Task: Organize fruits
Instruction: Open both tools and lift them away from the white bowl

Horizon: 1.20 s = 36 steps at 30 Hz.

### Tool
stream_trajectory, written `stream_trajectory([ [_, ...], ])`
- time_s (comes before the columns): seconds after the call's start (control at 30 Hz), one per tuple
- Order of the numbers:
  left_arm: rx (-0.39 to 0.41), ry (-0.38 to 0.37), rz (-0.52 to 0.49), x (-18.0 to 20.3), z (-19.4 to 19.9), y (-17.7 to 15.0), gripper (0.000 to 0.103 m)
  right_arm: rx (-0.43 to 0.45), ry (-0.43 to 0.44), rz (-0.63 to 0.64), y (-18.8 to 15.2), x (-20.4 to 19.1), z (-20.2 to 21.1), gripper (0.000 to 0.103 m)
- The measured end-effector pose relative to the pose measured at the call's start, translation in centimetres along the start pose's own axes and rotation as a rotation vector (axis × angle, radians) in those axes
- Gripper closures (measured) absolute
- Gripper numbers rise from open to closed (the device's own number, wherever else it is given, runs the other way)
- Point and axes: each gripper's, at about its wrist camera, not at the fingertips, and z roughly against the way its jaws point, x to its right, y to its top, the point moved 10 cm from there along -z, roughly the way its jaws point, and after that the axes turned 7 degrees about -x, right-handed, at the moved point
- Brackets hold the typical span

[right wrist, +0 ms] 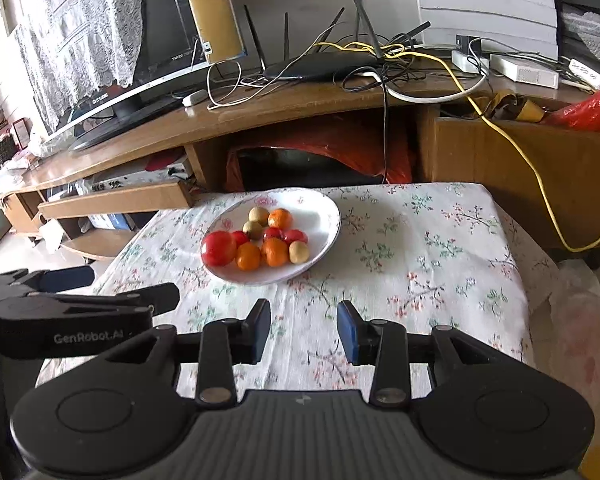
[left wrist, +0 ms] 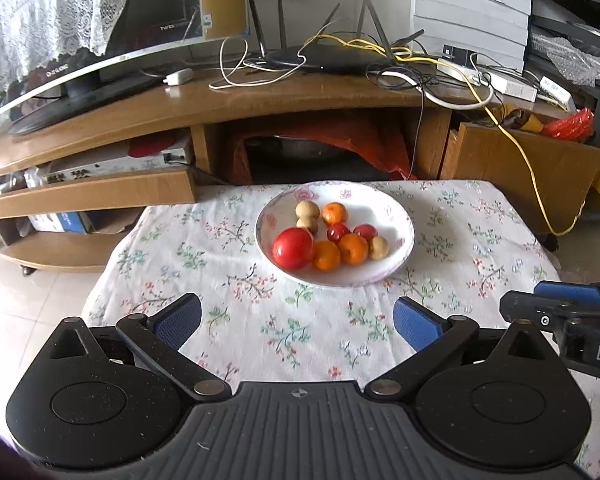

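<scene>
A white floral bowl (left wrist: 396, 252) sits on the flower-print tablecloth (left wrist: 260, 320) near the far edge; it also shows in the right wrist view (right wrist: 324, 208). It holds a big red tomato (left wrist: 293, 248), several small oranges (left wrist: 353, 249), small red fruits (left wrist: 338, 232) and tan round fruits (left wrist: 307, 210). My left gripper (left wrist: 298, 320) is open wide and empty, over the cloth short of the bowl. My right gripper (right wrist: 303, 330) is open and empty, also short of the bowl; it shows at the right edge of the left wrist view (left wrist: 560, 304).
A wooden TV stand (left wrist: 260, 100) stands just behind the table with a monitor (left wrist: 80, 40), a router (left wrist: 332, 58) and tangled cables. A yellow cable (left wrist: 528, 168) hangs down at the right. The table's left edge drops to a tiled floor (left wrist: 20, 300).
</scene>
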Motion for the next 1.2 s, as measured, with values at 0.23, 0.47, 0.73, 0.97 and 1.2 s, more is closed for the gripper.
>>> stream_trajectory([
  [0.23,-0.026,0.041,-0.029,-0.2,0.9,-2.1,0.0,0.014,0.005,-0.001,-1.8,-0.9,1.9,0.072],
  [0.47,-0.031,0.054,-0.063,0.3,2.3,-3.6,0.0,0.012,0.01,-0.01,-3.6,-1.3,3.2,0.071],
  [0.73,-0.044,0.021,-0.067,1.1,3.2,-5.0,0.0,0.01,0.007,-0.026,-5.5,-1.4,4.5,0.068],
  [0.97,-0.085,-0.029,-0.058,1.9,3.4,-6.7,0.0,-0.006,0.0,-0.029,-6.9,-1.5,4.8,0.068],
  [1.2,-0.121,-0.042,-0.059,2.4,3.7,-8.6,0.0,-0.028,-0.006,-0.036,-8.1,-1.7,4.9,0.067],
])
